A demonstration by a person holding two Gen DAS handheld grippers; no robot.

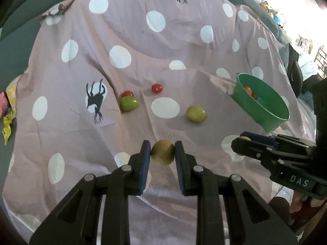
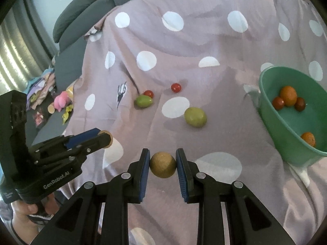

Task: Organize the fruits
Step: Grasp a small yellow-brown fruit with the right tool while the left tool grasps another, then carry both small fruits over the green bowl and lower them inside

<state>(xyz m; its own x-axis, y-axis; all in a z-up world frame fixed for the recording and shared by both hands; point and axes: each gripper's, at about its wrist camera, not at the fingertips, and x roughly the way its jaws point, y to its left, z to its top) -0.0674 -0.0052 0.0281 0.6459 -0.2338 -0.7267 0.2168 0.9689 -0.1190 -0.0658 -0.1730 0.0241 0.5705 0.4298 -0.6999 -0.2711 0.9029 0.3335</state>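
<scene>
My left gripper (image 1: pixel 162 152) is shut on a yellow-brown round fruit (image 1: pixel 162 152), held just above the pink dotted cloth (image 1: pixel 102 122). My right gripper (image 2: pixel 162 164) is shut on a brown round fruit (image 2: pixel 162 164); it also shows at the right of the left wrist view (image 1: pixel 243 145). On the cloth lie two green fruits (image 1: pixel 128 103) (image 1: pixel 196 114) and two small red tomatoes (image 1: pixel 128 93) (image 1: pixel 157 88). A green bowl (image 2: pixel 271 118) at the right holds several orange and red fruits (image 2: pixel 288 96). The left gripper also shows in the right wrist view (image 2: pixel 102 137).
The cloth covers a grey sofa (image 2: pixel 81 6). Toys and clutter, including a pink plush (image 2: pixel 61 102), lie on the floor at the left. The bowl also shows in the left wrist view (image 1: pixel 273 120), tilted on the cloth.
</scene>
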